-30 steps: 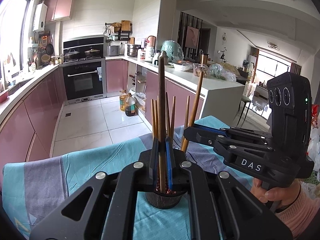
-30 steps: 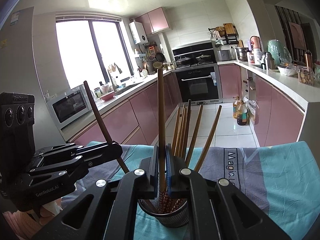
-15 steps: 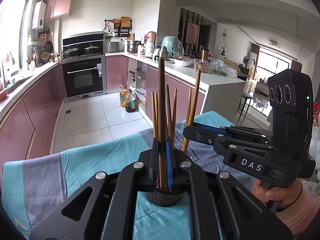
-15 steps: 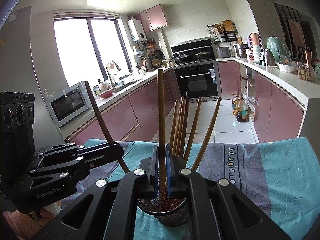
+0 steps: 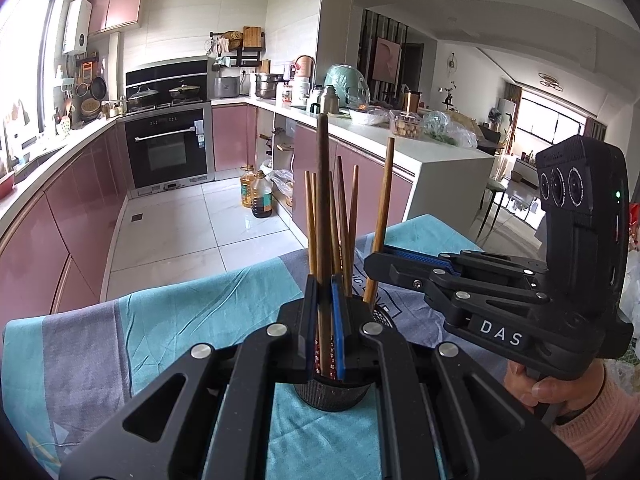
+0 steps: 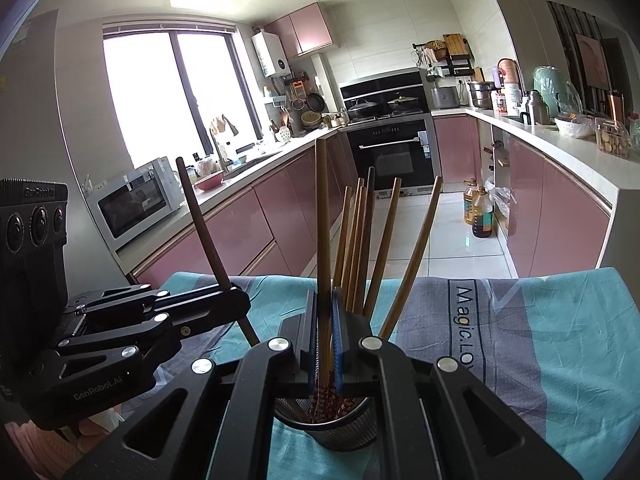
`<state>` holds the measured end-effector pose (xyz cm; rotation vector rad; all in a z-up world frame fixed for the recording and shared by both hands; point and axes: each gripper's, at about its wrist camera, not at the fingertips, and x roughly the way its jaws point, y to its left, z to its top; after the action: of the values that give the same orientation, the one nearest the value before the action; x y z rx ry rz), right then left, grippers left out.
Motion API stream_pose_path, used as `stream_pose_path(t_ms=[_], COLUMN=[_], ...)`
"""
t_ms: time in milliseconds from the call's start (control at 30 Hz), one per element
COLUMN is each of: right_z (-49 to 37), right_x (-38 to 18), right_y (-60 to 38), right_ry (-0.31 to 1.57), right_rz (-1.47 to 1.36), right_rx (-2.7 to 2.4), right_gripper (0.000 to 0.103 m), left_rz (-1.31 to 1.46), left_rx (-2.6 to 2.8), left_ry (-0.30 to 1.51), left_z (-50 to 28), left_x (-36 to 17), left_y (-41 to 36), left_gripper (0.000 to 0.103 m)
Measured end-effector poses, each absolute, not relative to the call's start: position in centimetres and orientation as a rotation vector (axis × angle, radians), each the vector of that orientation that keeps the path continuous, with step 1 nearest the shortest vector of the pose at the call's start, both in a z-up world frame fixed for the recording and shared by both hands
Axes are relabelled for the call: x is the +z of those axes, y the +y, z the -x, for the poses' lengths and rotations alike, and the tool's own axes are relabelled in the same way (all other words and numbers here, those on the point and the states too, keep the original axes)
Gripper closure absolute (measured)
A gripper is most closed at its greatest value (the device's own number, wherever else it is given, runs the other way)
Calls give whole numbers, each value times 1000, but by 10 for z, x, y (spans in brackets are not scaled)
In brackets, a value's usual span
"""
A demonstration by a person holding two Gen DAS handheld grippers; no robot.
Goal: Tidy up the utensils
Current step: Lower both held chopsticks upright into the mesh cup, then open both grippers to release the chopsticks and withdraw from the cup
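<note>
A black mesh utensil holder (image 5: 332, 390) (image 6: 326, 426) stands on a teal and grey cloth and holds several wooden chopsticks (image 5: 340, 216) (image 6: 360, 240). My left gripper (image 5: 325, 320) is shut on a dark brown chopstick (image 5: 322, 184), upright with its lower end in the holder; it shows at the left of the right wrist view (image 6: 236, 300). My right gripper (image 6: 325, 328) is shut on a lighter brown chopstick (image 6: 322, 216), upright over the holder; it shows at the right of the left wrist view (image 5: 374, 270), holding that chopstick (image 5: 382, 208).
The cloth-covered table (image 5: 160, 320) (image 6: 540, 340) ends at a tiled kitchen floor. Pink cabinets, an oven (image 5: 168, 152) and a white counter with clutter (image 5: 400, 128) stand beyond. A microwave (image 6: 136, 200) sits at the left.
Both grippers have sunk a little with their chopsticks, whose lower ends sit deeper in the holder. Both views have tilted slightly.
</note>
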<state>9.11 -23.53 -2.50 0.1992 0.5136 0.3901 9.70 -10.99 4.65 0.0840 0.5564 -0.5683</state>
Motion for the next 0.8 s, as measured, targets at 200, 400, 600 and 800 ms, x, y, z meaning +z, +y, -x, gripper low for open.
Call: stream_pose_path(t_ms=[200, 400, 600, 800], right_z=[-93, -94, -98, -103], right_x=[-27, -30, -31, -31], right_y=[-236, -235, -236, -237], right_ry=[522, 534, 542, 551], right_rz=[-199, -199, -206, -209], right_rx=[393, 396, 391, 390], right_gripper=[97, 97, 97, 97], left_rz=[-84, -90, -81, -78], left_rx=[-564, -559, -562, -564], left_ry=[560, 565, 589, 609], left_z=[-102, -106, -115, -129], left_x=[47, 45, 42, 40], left_y=[-113, -117, -121, -124], left_gripper=[96, 96, 96, 96])
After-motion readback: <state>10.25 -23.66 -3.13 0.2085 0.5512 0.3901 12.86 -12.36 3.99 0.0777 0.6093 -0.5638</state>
